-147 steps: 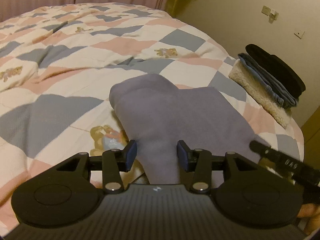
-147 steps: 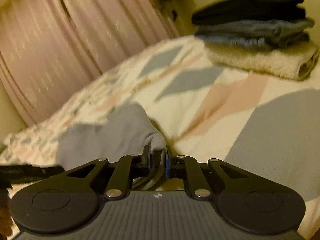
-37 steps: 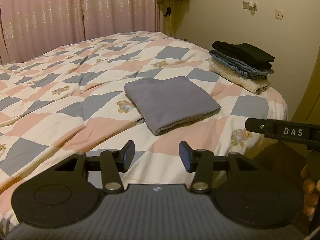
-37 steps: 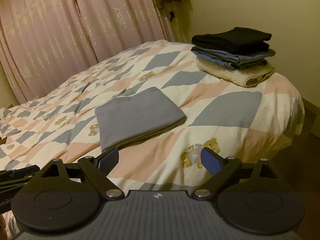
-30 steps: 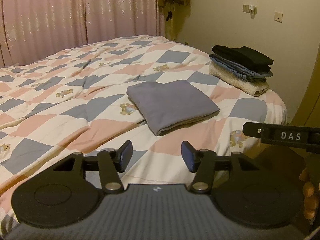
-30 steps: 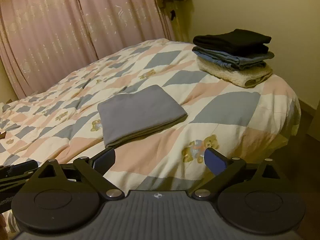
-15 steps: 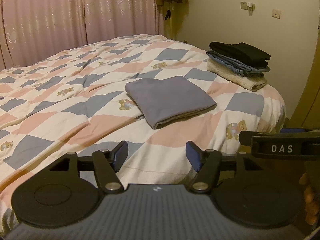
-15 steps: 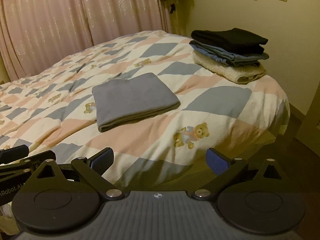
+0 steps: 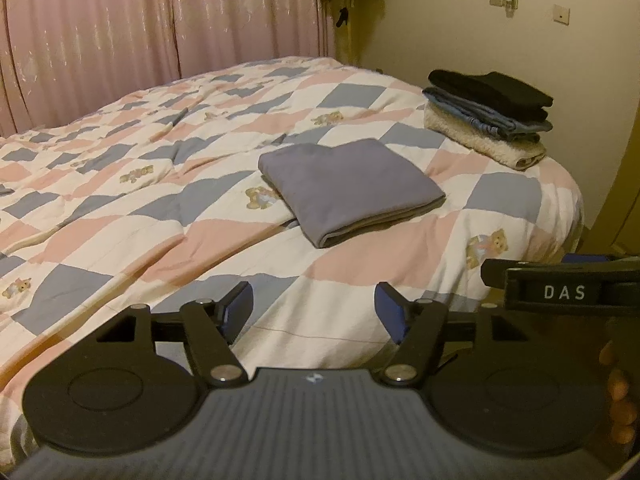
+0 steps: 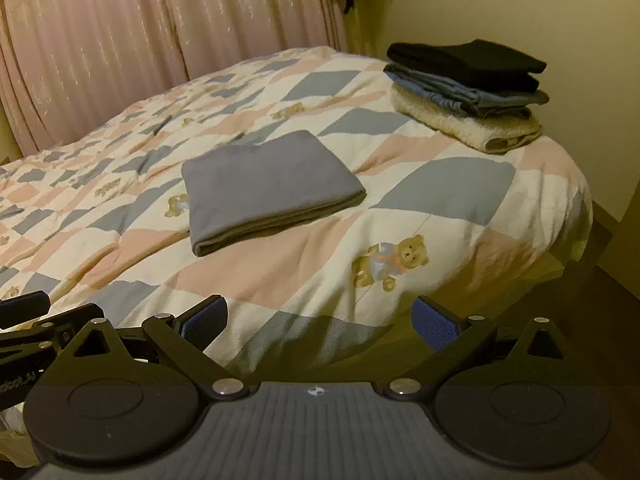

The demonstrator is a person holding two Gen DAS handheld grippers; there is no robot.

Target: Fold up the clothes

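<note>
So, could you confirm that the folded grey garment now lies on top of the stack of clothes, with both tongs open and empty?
Not quite: the folded grey garment lies on the quilt, apart from the stack of clothes, as the right wrist view shows. Both the left tongs and right tongs are open and empty.

Dim, warm yellowish indoor light in both views; colours muddy, slight grain; fisheye bends the curtain (image 9: 160, 32) and wall (image 9: 500, 40) at the edges, dark vignette fills the corners

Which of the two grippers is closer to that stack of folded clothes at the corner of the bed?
Right, by a hedged judgement. The right gripper sits nearer the bed's corner side, the stack ahead to its right. The left gripper is beside it, further left, so slightly farther. Both are open and well short.
</note>
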